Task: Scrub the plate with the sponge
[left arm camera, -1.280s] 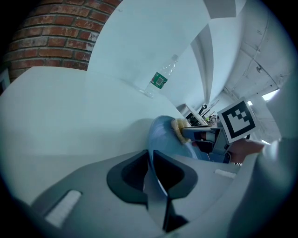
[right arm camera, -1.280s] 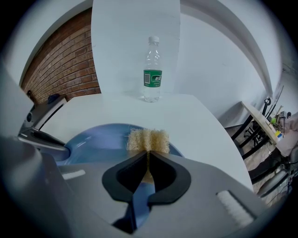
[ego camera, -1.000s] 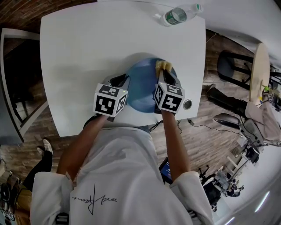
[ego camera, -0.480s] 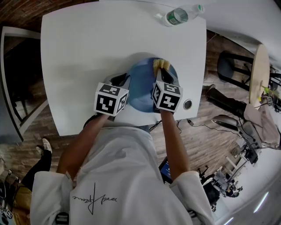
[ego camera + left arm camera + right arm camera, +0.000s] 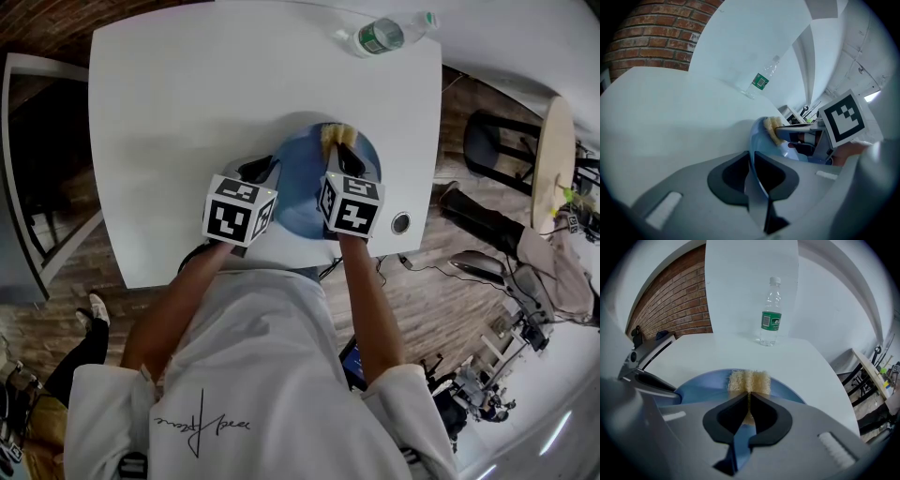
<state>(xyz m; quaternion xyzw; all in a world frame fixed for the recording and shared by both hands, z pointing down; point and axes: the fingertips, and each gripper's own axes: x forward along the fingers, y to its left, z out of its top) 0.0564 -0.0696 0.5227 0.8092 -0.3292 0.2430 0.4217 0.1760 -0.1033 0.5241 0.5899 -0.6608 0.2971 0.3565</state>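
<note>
Sponge in right tool, on blue plate (left tool on its rim)

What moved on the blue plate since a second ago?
The right gripper slid the sponge a little leftward on the plate, near its far edge, still pinching it. The left gripper kept clamping the rim; the bottle stayed put.

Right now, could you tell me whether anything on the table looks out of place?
Nothing stands out: the left tool grips the plate's rim, the right tool holds the sponge on it, and the bottle stands upright.
</note>
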